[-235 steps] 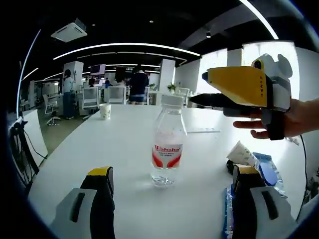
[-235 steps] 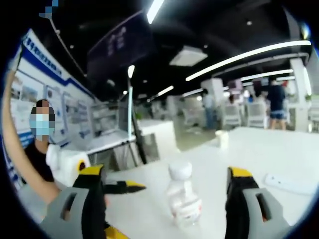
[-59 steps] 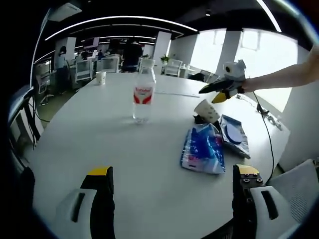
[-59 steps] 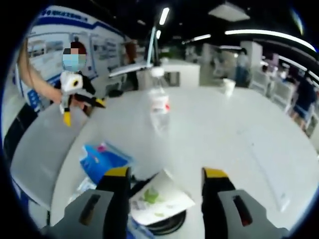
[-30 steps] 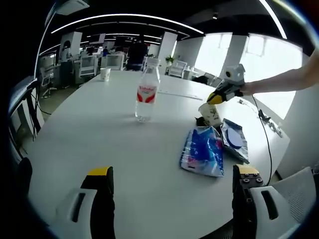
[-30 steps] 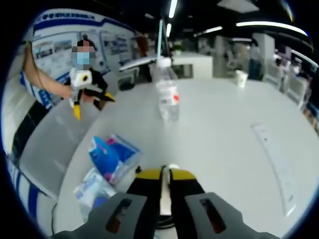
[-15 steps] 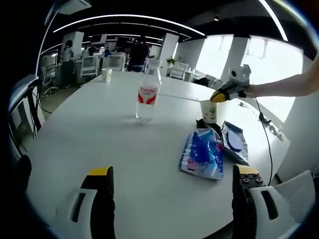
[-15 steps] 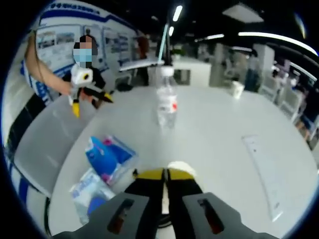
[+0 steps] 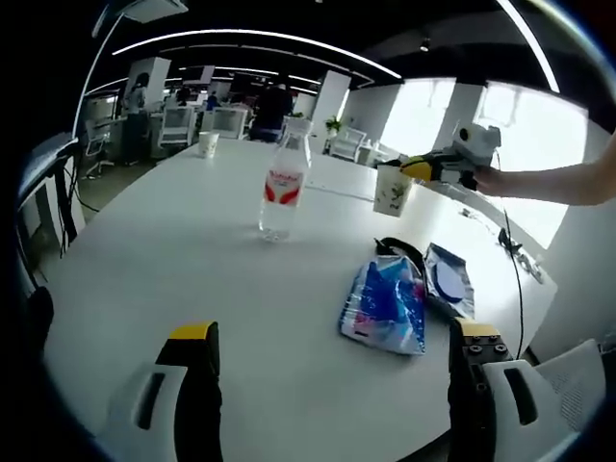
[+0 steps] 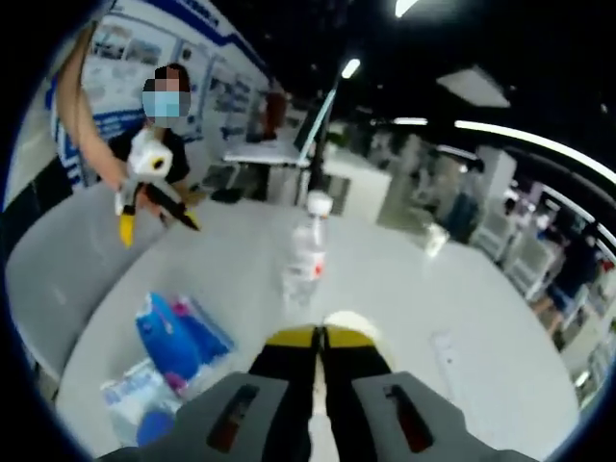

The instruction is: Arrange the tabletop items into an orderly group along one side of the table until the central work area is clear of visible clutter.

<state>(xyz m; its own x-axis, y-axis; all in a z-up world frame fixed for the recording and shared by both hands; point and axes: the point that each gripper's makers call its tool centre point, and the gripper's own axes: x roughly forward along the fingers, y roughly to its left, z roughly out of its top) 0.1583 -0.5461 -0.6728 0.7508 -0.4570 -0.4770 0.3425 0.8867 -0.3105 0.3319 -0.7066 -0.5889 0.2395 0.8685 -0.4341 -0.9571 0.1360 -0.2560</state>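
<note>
Paper cup (image 9: 390, 192) is up off the counter (image 9: 173, 279) now, a moment ago it sat by the black ring (image 9: 399, 250).

Right gripper (image 10: 319, 339) has its fingers pinched together on the cup rim, holding it in the air on the far right. Left gripper (image 9: 332, 337) hangs near the edge with fingers wide apart, holding nothing. Water bottle (image 9: 283, 186) stands upright mid-counter, blue packet (image 9: 385, 306) and another blue-and-white packet (image 9: 447, 279) lie right of it.
</note>
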